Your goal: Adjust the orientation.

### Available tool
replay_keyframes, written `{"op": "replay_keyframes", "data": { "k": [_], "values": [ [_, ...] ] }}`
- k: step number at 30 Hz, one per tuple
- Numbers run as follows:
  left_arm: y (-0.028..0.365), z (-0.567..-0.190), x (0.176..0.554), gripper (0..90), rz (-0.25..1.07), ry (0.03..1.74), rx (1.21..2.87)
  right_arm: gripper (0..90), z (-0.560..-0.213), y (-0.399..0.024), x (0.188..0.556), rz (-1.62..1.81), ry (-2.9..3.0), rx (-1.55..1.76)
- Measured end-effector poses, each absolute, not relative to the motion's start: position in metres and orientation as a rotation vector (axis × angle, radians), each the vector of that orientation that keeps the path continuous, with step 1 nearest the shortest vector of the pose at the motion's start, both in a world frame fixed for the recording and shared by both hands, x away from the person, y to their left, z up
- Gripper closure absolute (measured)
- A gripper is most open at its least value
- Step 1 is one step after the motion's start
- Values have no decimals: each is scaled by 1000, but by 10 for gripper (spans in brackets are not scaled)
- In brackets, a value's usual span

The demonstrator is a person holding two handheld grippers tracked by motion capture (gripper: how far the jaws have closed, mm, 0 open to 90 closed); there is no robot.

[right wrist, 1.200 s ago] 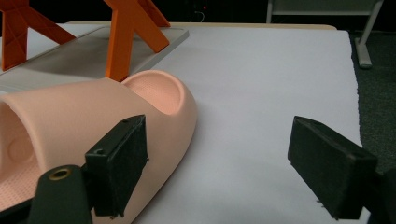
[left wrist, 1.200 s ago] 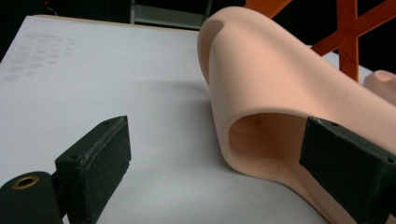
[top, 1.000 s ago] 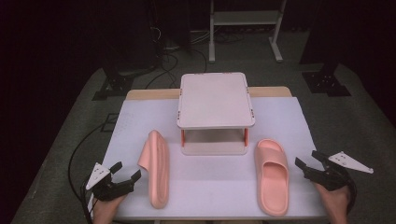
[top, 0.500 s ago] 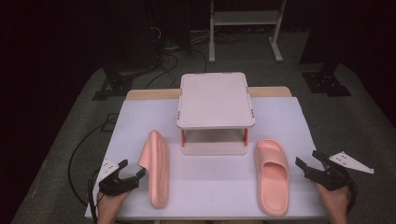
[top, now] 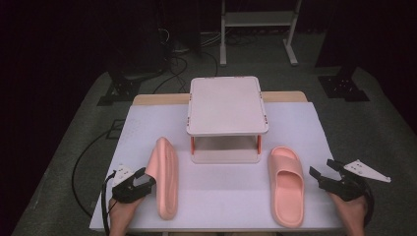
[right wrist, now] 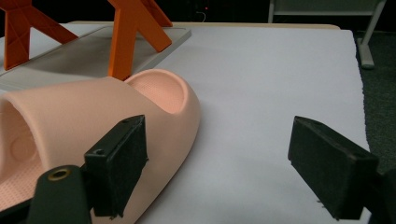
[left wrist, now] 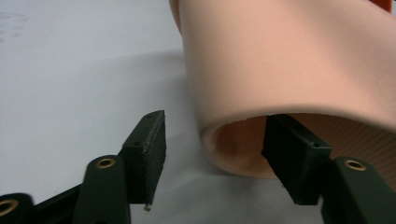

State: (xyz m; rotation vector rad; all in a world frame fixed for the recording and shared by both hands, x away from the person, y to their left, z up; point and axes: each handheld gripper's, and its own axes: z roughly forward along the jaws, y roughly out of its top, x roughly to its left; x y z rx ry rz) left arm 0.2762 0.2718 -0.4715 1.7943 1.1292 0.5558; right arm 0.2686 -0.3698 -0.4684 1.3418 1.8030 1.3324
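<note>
Two pink slides on the white sheet, rack between them.
Left slide [top: 165, 177] lies on its side near the sheet's [top: 231, 187] front-left corner; smooth foam, ribbed sole. Left gripper [left wrist: 212, 158] half open, jaws just been closing, one pad inside the strap, not pinching yet. Right slide [top: 286, 184] sits sole-down by the front-right corner; right gripper [right wrist: 233, 163] wide open, holds nothing. Two-tier rack [top: 226, 105], orange posts, mid-sheet behind both.

High view looks down over the table [top: 216, 191]; both tool views sit low, close to it.
</note>
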Motion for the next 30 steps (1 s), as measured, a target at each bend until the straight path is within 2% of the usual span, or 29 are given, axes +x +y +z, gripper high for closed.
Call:
{"op": "replay_keyframes", "data": {
  "k": [5, 19, 30],
  "values": [
    [272, -471, 277, 442, 552, 1135, 1773, 191, -469, -369, 268, 1328, 1805, 1340],
    [266, -469, 278, 454, 516, 1116, 1738, 191, -470, -367, 265, 1321, 1814, 1344],
    [263, -463, 279, 449, 526, 1092, 1775, 191, -471, -374, 260, 1320, 1796, 1352]
  ]
}}
